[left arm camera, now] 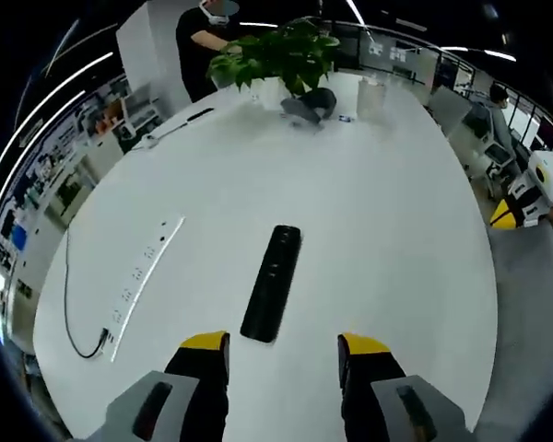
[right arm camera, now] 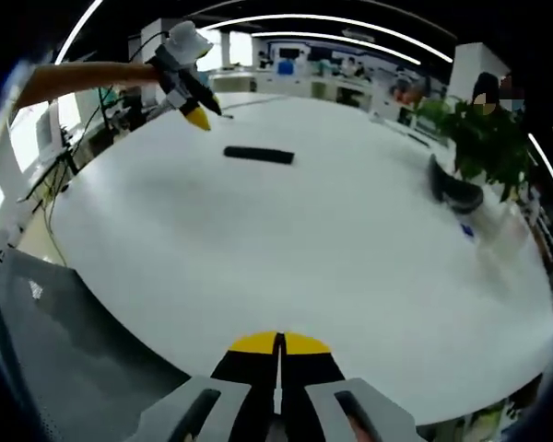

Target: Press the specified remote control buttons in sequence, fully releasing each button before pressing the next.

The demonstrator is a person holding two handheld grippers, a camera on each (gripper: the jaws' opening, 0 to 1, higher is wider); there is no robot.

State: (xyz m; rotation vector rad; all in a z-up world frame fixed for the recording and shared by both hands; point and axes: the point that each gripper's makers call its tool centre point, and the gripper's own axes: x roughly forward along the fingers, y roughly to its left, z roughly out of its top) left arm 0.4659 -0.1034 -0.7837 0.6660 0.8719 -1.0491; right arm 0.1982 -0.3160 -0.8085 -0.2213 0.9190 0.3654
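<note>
A black remote control [left arm camera: 272,283] lies flat on the round white table [left arm camera: 369,212], its near end just ahead of my left gripper [left arm camera: 284,348]. The left gripper's yellow-tipped jaws stand apart with nothing between them, hovering above the table. In the right gripper view the same remote [right arm camera: 258,155] lies far across the table, and the left gripper [right arm camera: 189,87] hangs above it, held by a person's arm. My right gripper [right arm camera: 279,345] is low over the near table edge with its yellow tips pressed together and nothing in them.
A white power strip [left arm camera: 140,281] with a black cable [left arm camera: 69,313] lies left of the remote. A potted plant [left arm camera: 286,55] and a dark object [left arm camera: 311,106] stand at the far side. A grey chair [right arm camera: 64,350] sits near my right gripper. A person [left arm camera: 203,41] stands beyond the table.
</note>
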